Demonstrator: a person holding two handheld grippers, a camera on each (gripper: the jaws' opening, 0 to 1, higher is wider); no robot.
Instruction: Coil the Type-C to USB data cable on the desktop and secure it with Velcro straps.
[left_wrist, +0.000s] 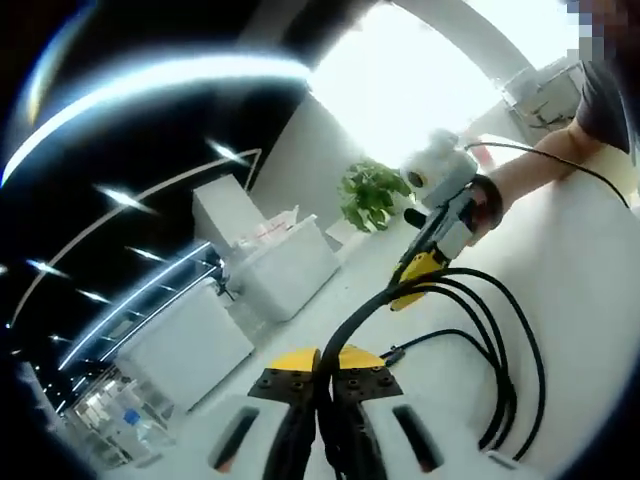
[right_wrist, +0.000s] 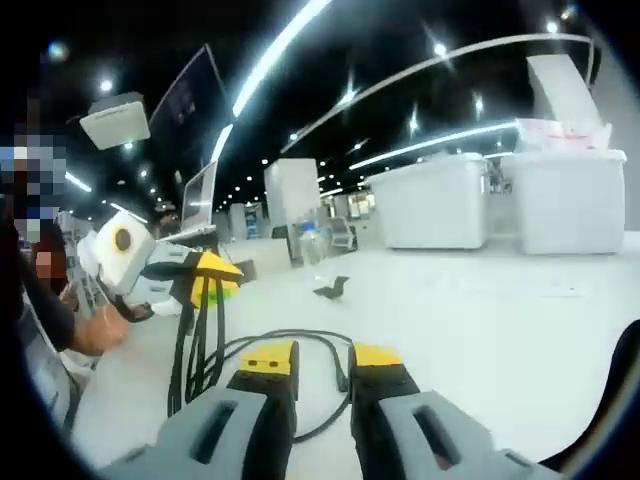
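Desk: a broad white surface carrying the cable; it also spans the right gripper view. White counters stand beyond it, with a potted plant at the far edge in the left gripper view.

Cable: black, gathered into several long loops that hang from the left gripper's jaws down onto the desk. One plug end lies loose on the desk inside the loops. In the right gripper view the same strands drop in a bunch from the left gripper, and a further loop trails across the desk to a free end between the near jaws.

Left gripper: jaws closed together, clamped on the cable strand that rises between its yellow tips. It appears again at the left of the right gripper view, held in a hand.

Right gripper: jaws slightly apart, nothing between them. Seen from the left gripper view, it hovers at the loops.

Small dark object: lies alone on the desk, too small to identify.
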